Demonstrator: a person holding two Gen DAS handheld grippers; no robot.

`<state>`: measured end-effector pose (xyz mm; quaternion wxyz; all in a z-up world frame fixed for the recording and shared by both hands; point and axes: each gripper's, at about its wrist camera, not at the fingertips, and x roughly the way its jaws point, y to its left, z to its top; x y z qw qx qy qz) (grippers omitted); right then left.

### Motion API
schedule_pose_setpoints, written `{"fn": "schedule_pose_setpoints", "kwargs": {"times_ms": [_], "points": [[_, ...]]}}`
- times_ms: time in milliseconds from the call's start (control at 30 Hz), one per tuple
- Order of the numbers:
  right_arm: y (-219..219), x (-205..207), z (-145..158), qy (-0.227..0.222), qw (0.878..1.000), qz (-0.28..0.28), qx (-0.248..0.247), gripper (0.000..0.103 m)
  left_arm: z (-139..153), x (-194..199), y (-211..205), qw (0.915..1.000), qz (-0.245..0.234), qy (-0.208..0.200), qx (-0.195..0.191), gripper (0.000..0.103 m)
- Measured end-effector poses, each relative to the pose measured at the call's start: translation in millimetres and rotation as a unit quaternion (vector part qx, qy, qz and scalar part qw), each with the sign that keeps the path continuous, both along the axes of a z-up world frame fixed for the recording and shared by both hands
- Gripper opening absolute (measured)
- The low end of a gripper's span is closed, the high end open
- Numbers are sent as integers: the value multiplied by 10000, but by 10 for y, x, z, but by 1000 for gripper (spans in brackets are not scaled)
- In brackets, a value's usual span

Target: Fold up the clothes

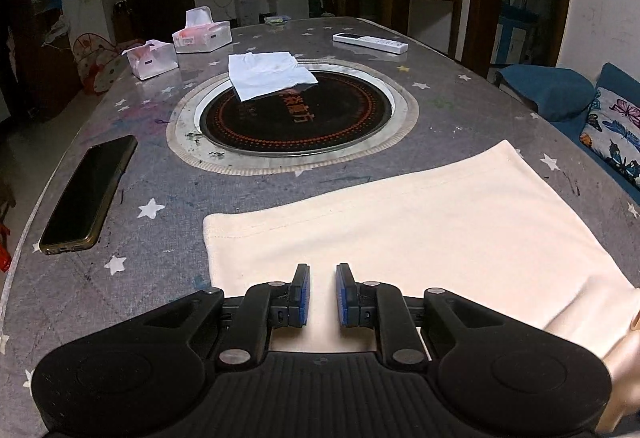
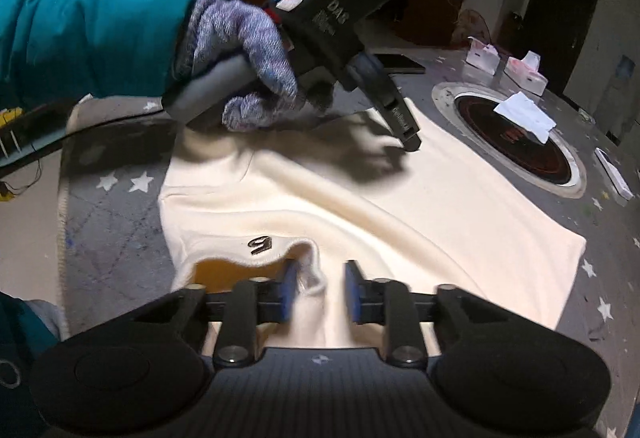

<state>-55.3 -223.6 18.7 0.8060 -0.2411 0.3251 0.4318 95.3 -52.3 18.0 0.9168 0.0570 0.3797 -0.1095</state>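
A cream garment (image 1: 420, 230) lies spread on the grey star-patterned table (image 1: 160, 246). In the right wrist view the garment (image 2: 420, 222) shows its collar (image 2: 304, 250) with a small black label near me. My left gripper (image 1: 322, 294) is open, its blue pads hovering low over the garment's near part. It also shows in the right wrist view (image 2: 410, 140), held by a gloved hand, tip down on the cloth. My right gripper (image 2: 322, 292) is open with its left pad at the collar edge.
A round black hotplate (image 1: 296, 118) is set in the table's middle with a white folded cloth (image 1: 268, 74) on it. A phone (image 1: 90, 194) lies at left. Two tissue boxes (image 1: 202, 32) and a remote (image 1: 370, 42) sit at the far end. A blue sofa (image 1: 560, 94) stands right.
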Motion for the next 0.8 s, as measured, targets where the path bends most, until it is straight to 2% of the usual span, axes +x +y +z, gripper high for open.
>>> {"fn": "schedule_pose_setpoints", "kwargs": {"times_ms": [100, 300, 500, 600, 667, 800], "points": [[-21, -68, 16, 57, 9999, 80, 89, 3, -2, 13, 22, 10000, 11, 3, -21, 17], [-133, -361, 196, 63, 9992, 400, 61, 3, -18, 12, 33, 10000, 3, -63, -5, 17], [-153, -575, 116, 155, 9980, 593, -157, 3, -33, 6, 44, 9999, 2, -136, -2, 17], [-160, -568, 69, 281, 9983, 488, -141, 6, -32, -12, 46, 9998, 36, -171, 12, 17], [-177, -571, 75, 366, 9983, 445, -95, 18, -21, -35, 43, 9998, 85, -192, 46, 17], [-310, -578, 221, 584, 9977, 282, 221, 18, 66, -218, 18, 9994, 72, -325, 49, 17]]}}
